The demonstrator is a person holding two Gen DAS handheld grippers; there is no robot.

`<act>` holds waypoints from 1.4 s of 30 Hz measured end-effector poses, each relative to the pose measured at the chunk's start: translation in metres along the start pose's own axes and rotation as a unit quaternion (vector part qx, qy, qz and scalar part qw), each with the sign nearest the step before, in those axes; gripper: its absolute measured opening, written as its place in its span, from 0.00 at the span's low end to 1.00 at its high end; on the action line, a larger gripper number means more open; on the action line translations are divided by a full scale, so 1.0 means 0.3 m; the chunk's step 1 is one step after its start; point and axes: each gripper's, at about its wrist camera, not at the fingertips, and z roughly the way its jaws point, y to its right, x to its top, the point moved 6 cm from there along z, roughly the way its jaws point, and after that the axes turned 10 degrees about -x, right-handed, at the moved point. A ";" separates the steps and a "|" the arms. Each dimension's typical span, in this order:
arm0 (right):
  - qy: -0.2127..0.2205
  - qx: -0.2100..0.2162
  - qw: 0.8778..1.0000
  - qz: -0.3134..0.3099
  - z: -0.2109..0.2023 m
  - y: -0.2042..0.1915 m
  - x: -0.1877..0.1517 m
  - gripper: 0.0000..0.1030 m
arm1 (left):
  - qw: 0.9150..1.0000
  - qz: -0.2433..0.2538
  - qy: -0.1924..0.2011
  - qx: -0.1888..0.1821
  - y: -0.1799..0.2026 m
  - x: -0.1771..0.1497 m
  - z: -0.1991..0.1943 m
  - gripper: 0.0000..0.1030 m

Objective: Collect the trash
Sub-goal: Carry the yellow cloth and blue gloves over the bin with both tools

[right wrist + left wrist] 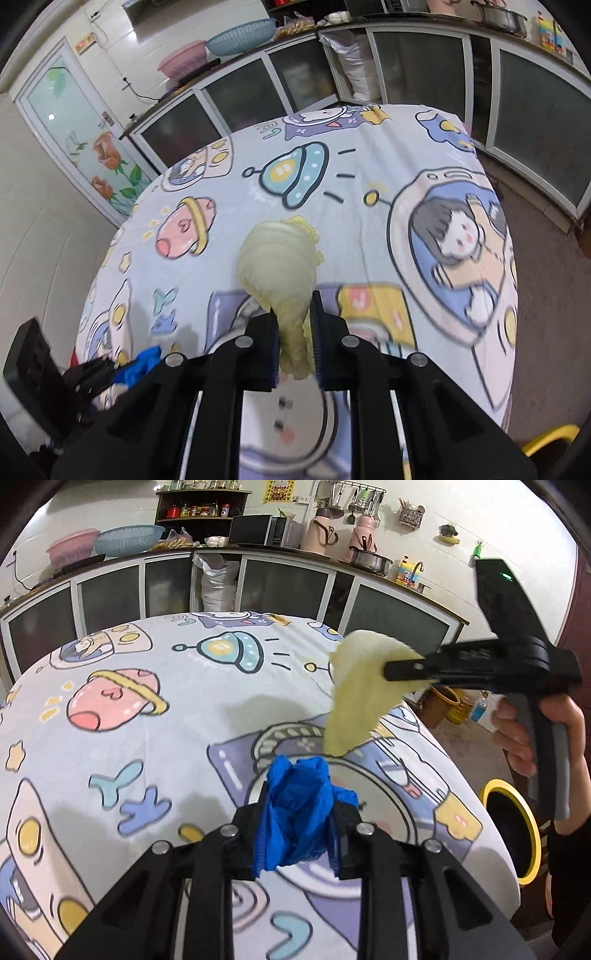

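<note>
crumpled blue plastic (295,812) in left gripper (300,814), limp ribbed cabbage leaf (280,266) in right gripper (295,347).

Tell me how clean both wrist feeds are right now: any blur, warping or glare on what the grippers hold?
Left wrist view: strong fisheye bowing of the cabinets; blue plastic scrap in the left gripper is fairly sharp, the right gripper and cabbage leaf slightly smeared. Right wrist view: the tablecloth print is motion-blurred near the bottom; leaf readable; no harsh glare.
</note>
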 end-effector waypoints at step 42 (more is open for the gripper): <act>0.096 -0.043 0.982 0.155 -0.676 0.467 -0.833 0.14 | 0.980 0.140 -0.013 -0.143 0.815 -0.190 -0.041 0.23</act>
